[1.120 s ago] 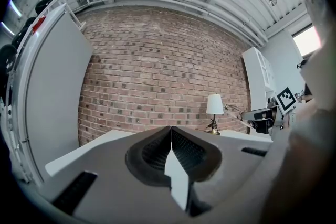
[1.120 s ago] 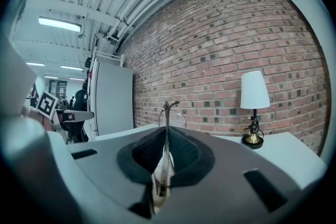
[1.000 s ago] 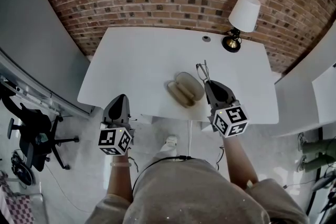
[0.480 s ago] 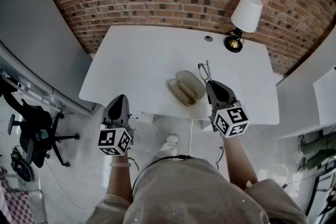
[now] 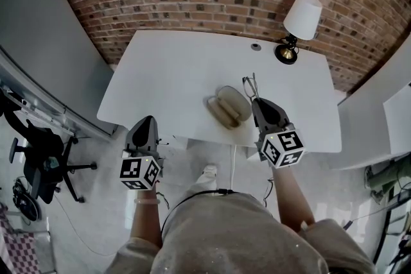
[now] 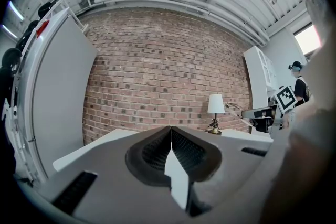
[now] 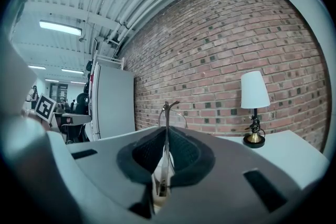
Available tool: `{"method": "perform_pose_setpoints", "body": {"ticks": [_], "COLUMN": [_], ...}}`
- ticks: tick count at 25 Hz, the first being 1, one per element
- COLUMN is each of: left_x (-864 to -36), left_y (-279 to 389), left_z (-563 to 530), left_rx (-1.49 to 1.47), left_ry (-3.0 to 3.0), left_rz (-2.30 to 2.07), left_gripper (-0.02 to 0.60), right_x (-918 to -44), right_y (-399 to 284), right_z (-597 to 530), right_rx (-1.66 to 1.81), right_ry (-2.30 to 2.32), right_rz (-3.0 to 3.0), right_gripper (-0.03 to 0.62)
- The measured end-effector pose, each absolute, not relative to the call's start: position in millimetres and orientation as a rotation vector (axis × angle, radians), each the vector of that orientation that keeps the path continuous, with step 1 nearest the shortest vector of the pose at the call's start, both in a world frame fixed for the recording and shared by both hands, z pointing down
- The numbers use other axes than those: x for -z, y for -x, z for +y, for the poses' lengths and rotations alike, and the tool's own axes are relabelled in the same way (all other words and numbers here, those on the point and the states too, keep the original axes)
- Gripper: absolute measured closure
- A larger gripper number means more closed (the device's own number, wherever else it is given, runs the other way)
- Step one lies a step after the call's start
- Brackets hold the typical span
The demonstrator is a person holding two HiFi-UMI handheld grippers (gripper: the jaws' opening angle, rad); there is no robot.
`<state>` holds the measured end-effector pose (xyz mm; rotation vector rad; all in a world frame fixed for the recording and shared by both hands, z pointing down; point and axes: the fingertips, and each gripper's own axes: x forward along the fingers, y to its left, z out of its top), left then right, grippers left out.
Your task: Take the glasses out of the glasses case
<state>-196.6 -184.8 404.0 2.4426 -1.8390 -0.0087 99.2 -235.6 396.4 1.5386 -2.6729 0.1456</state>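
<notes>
Only head view shows glasses case (image 5: 227,107), right hand-held gripper (image 7: 166,136) clamping glasses (image 7: 166,117), left hand-held gripper (image 6: 170,132) closed, empty.

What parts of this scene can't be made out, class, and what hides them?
Head view: glasses too small to tell folded or unfolded.
Right gripper view: right claw pads cover the glasses' lower part; its body hides the glasses case.
</notes>
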Motion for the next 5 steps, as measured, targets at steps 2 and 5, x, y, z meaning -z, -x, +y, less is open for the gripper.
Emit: {"method": "perform_pose_setpoints", "body": {"ticks": [2,5], "left_x": [-404.4,-405.0], "left_y": [197.6,198.9], "left_z": [-184.3,-183.6], "left_rx": [0.007,0.007], "left_ry": [-2.442,-2.438], "left_rz": [-1.841,-1.84], "left_gripper": [0.575,0.575], "right_x": [-396.6,-397.0], "right_y": [-98.5,-97.5], "right_z": [-235.3,-234.7], "right_rx": [-0.145,-0.148], "right_ry": [-1.538,-1.538], "right_rz": [-2.675,-2.679], "right_gripper": [0.574,0.574]}}
